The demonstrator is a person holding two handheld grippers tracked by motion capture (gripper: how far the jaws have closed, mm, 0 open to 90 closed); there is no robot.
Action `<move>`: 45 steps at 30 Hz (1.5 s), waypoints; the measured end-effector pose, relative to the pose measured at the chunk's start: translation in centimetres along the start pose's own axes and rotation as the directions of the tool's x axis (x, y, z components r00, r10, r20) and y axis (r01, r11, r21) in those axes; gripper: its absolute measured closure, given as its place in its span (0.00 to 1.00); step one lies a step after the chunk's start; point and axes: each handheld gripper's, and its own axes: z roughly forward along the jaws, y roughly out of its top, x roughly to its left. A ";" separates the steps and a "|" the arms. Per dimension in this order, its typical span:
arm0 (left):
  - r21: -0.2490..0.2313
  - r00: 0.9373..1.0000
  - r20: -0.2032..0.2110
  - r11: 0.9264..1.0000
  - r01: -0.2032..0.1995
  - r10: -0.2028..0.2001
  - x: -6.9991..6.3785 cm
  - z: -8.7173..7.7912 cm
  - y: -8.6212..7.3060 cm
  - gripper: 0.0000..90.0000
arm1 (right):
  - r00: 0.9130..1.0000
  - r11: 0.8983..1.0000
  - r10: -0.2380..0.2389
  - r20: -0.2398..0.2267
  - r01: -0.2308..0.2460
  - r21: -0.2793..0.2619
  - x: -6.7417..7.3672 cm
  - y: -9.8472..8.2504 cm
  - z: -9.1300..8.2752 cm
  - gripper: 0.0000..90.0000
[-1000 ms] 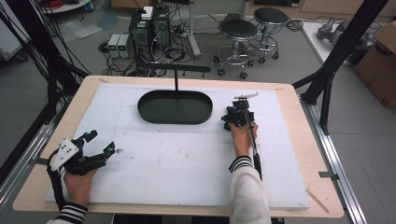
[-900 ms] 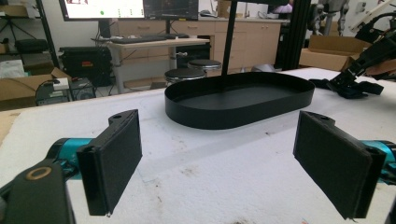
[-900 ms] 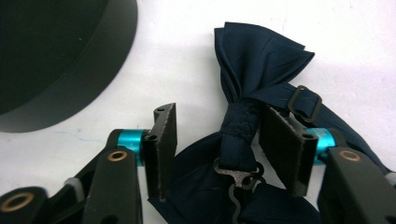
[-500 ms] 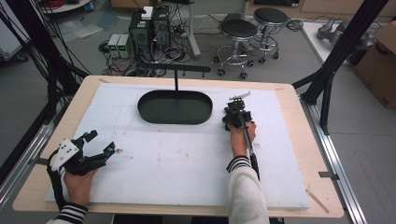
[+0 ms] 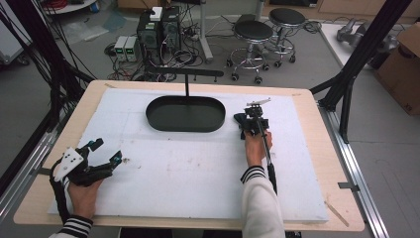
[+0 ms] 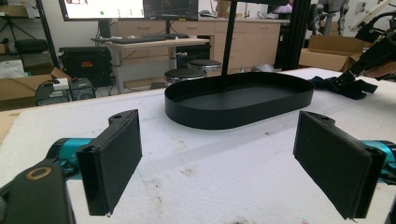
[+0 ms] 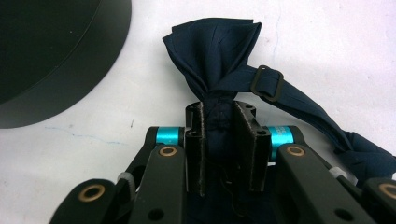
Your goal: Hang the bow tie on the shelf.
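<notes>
A white foam board (image 5: 198, 168) covers the wooden table, stools and computers behind it at the frame's top. Right of centre, the right gripper (image 7: 219, 135) pinches the knot of a navy bow tie (image 7: 212, 51) lying on the board just right of the black oval tray (image 5: 185, 114). At lower left, the left gripper (image 5: 101, 153) rests with jaws spread wide, empty

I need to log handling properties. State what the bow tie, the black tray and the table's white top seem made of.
Bow tie: navy woven fabric, matte, by its soft folds; its strap slider looks metal. It is clamped in the right gripper.
Black tray: likely painted metal or plastic; thin rigid wall, satin sheen.
White top: probably foam board; matte, scuffed and stained.
</notes>
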 end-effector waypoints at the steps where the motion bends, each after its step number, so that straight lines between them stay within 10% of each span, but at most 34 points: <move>1: 0.000 1.000 0.000 1.000 0.000 0.000 0.0 0.0 0.0 0.17 | 1.000 1.000 0.000 0.000 0.000 0.000 0.0 0.0 0.0 0.83; 24: 0.000 1.000 0.000 1.000 -0.001 0.001 0.0 0.0 0.0 0.18 | 0.995 0.982 0.031 -0.090 -0.047 -0.182 -0.8 0.5 -3.8 0.83; 45: 0.002 1.000 -0.002 1.000 0.000 0.000 0.0 0.0 0.0 0.18 | 0.986 0.903 0.026 -0.165 -0.094 -0.419 -0.4 1.2 -8.1 0.83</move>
